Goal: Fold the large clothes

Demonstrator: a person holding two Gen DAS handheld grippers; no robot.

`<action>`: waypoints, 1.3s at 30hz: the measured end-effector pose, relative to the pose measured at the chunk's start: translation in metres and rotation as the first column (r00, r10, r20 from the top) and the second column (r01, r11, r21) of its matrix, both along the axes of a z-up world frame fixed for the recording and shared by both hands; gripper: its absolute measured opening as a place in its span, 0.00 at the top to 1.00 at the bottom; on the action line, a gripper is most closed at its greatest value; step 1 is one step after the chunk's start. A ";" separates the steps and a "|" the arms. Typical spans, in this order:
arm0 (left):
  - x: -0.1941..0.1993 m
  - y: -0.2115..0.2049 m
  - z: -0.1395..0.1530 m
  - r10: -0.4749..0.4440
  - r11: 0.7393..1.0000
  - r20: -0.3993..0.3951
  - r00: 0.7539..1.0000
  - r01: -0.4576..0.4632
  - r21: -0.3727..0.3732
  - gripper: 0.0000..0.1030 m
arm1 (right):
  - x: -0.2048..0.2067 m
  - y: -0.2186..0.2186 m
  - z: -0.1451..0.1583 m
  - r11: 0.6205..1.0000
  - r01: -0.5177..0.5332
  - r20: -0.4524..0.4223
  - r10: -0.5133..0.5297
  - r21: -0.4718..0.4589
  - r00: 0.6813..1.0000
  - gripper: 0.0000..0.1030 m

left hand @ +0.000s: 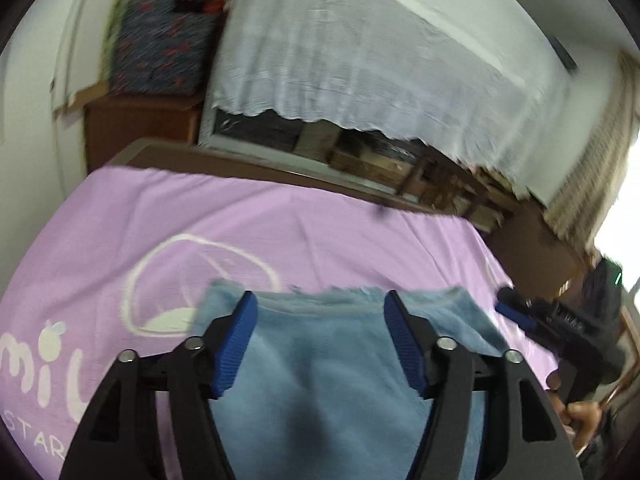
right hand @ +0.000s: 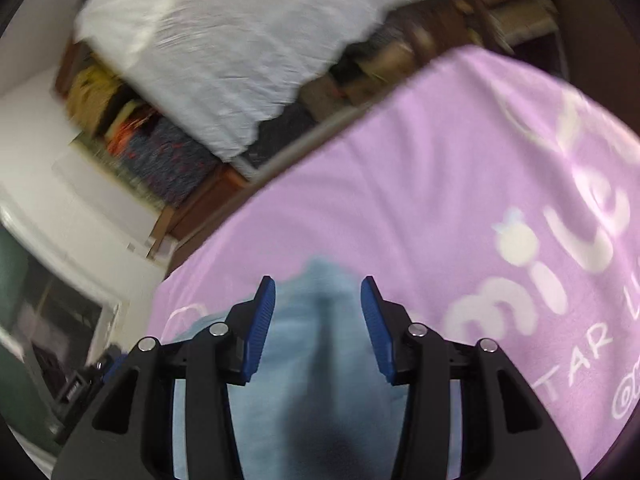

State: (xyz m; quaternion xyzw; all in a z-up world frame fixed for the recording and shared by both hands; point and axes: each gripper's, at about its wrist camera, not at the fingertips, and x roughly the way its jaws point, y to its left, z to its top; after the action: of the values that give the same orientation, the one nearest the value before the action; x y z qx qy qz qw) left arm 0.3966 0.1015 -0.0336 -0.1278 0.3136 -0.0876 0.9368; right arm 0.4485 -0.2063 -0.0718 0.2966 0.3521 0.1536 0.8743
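A light blue fluffy garment (left hand: 320, 360) lies folded on a purple cloth (left hand: 280, 220) with white lettering that covers the table. My left gripper (left hand: 320, 296) hangs open over the garment's far edge, its blue pads wide apart and pressing on nothing. In the right wrist view my right gripper (right hand: 318, 282) is open too, over a rounded end of the blue garment (right hand: 316, 320) on the purple cloth (right hand: 440, 160). The right gripper (left hand: 512, 308) also shows at the right of the left wrist view, held by a hand (left hand: 580, 416) beside the garment's right edge.
Beyond the table's brown far edge (left hand: 280, 168) stands a shelf unit draped with a white lace cloth (left hand: 360, 60). A dark patterned bundle (left hand: 160, 48) sits on a wooden cabinet (left hand: 140, 128) at the back left. A curtain (left hand: 592, 200) hangs at the right.
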 end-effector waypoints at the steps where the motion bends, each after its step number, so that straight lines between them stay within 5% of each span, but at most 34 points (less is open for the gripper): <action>1: -0.001 -0.011 -0.003 -0.021 1.000 -0.003 1.000 0.021 0.022 0.33 | -0.006 0.013 0.009 0.999 -0.043 0.032 0.043 -0.019 0.999 0.57; 8: 0.018 -0.023 -0.047 -0.047 0.997 -0.101 0.994 0.052 0.053 0.33 | -0.019 0.091 0.008 0.960 -0.264 0.029 0.268 -0.097 0.963 0.59; 12: 0.031 -0.016 -0.073 -0.042 0.997 -0.163 0.986 0.051 0.052 0.33 | -0.013 0.098 -0.017 0.953 -0.281 -0.037 0.278 -0.114 0.960 0.65; 18: 0.031 -0.019 -0.077 -0.032 0.992 -0.155 0.987 0.050 0.115 0.33 | 0.000 0.087 -0.035 0.954 -0.291 -0.079 0.286 -0.072 0.955 0.74; 25: 0.025 -0.007 -0.076 -0.019 0.995 -0.146 0.989 0.033 0.093 0.42 | 0.001 0.072 -0.044 0.960 -0.275 -0.101 0.269 -0.048 0.958 1.00; 30: 0.005 0.006 -0.067 0.036 0.998 -0.156 0.987 -0.027 0.061 0.53 | -0.012 0.028 -0.048 0.983 -0.182 -0.133 0.179 -0.009 0.975 1.00; 34: -0.030 0.005 -0.045 0.088 0.992 -0.130 0.988 -0.075 0.097 0.39 | -0.040 -0.021 -0.051 0.994 -0.073 -0.152 0.085 0.083 0.985 1.00; 39: -0.073 -0.013 -0.016 0.082 0.991 -0.066 0.995 -0.074 0.113 0.35 | -0.085 -0.048 -0.026 0.995 0.044 -0.110 -0.034 0.092 0.993 0.77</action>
State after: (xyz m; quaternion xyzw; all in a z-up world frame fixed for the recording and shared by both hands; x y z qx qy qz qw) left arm 0.3233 0.0881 -0.0495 -0.0907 0.3454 -0.0289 0.9336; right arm 0.3639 -0.2539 -0.0977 0.3525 0.3855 0.1366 0.8417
